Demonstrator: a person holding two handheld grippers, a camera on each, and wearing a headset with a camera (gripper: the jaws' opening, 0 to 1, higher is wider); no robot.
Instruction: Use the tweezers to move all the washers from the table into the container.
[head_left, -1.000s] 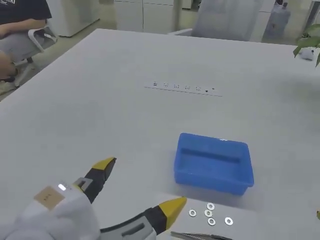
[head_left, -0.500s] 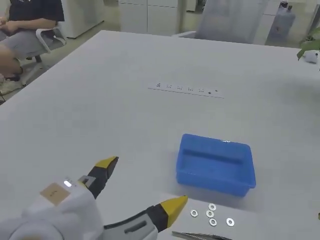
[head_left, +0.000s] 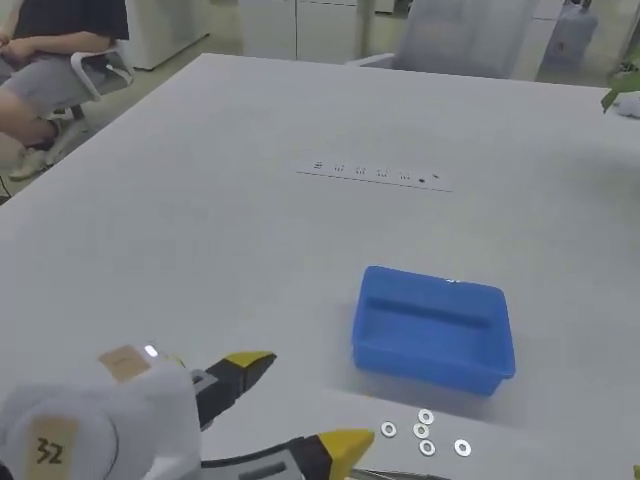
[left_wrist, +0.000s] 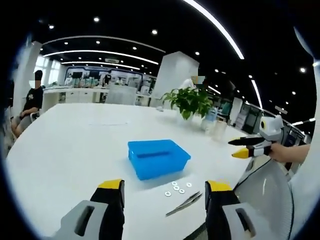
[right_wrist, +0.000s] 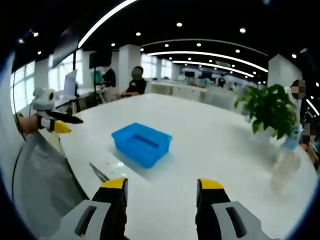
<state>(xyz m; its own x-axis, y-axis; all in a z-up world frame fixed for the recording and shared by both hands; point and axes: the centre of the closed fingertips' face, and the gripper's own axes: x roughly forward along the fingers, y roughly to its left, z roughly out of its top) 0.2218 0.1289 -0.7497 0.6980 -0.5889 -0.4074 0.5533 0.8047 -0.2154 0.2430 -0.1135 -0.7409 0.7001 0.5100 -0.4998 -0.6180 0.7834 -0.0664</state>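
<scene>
A blue container (head_left: 432, 340) stands on the white table (head_left: 200, 220), with nothing showing inside it. Several small washers (head_left: 422, 432) lie just in front of it near the table's edge. The metal tweezers (head_left: 400, 474) lie on the table beside the washers, touched by neither gripper. My left gripper (head_left: 298, 404) hovers open to the left of the washers, its yellow-tipped jaws empty. In the left gripper view the container (left_wrist: 157, 157), washers (left_wrist: 176, 189) and tweezers (left_wrist: 184, 203) lie ahead of the open gripper (left_wrist: 165, 186). My right gripper (right_wrist: 162, 184) is open and empty, off the table's side, facing the container (right_wrist: 142, 143).
A row of flush sockets (head_left: 375, 175) crosses the table's middle. A potted plant (right_wrist: 270, 107) and bottles (right_wrist: 285, 165) stand at one end. A person sits on a chair (head_left: 60, 60) beyond the far left corner. The right gripper (left_wrist: 255, 147) shows held off the table's edge.
My left gripper has drawn back toward the near edge and sits lower in the head view, still open. The head camera has shifted slightly. Container, washers and tweezers have not moved.
</scene>
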